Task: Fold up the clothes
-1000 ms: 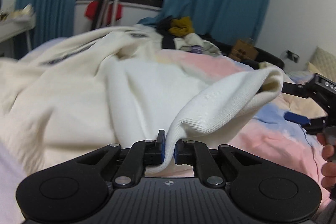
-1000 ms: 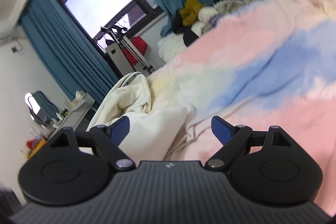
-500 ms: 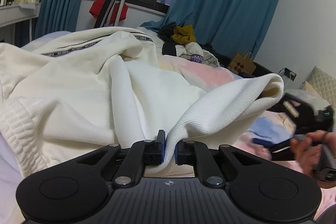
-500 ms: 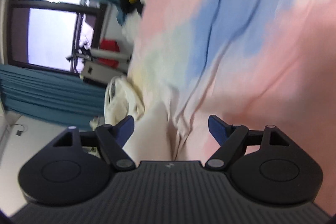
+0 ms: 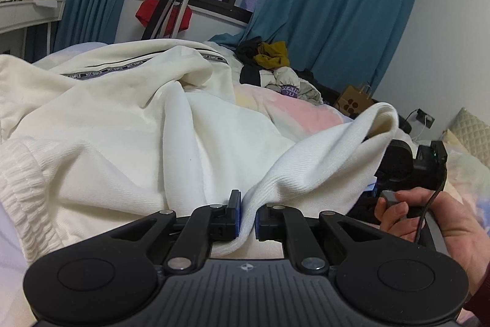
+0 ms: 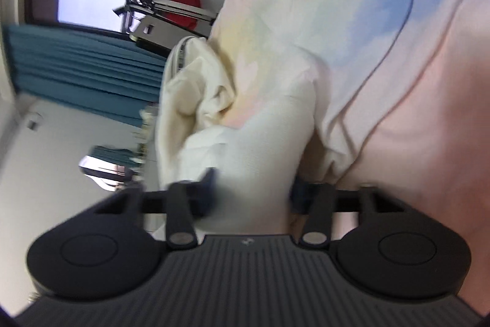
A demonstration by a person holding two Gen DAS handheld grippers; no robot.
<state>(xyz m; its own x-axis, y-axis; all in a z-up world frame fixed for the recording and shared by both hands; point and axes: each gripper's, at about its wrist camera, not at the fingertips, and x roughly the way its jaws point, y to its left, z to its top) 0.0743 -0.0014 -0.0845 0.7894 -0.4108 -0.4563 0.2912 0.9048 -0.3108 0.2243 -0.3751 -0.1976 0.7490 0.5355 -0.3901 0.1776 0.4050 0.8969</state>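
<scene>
A cream sweatshirt (image 5: 122, 137) lies crumpled across the bed. My left gripper (image 5: 247, 215) is shut on its ribbed hem (image 5: 309, 170), which rises to the right as a raised flap. At the flap's far end a hand (image 5: 428, 216) holds my right gripper (image 5: 410, 164), whose fingertips are hidden behind the cloth. The right wrist view is rolled sideways and blurred. There my right gripper (image 6: 252, 189) stands open with the white hem (image 6: 260, 161) between its two fingers, which have not closed on it.
A pastel pink, blue and yellow bedsheet (image 6: 398, 20) covers the bed. A heap of dark, mustard and grey clothes (image 5: 272, 66) lies at the far end, a paper bag (image 5: 352, 100) beyond it. A rack with a red garment (image 5: 165, 14) stands by the window. A quilted pillow (image 5: 471, 131) is at right.
The right gripper rolled sideways and moved in onto the hem's far end, so cloth now sits between its narrowing fingers. The left gripper kept its hold and lifted slightly.
</scene>
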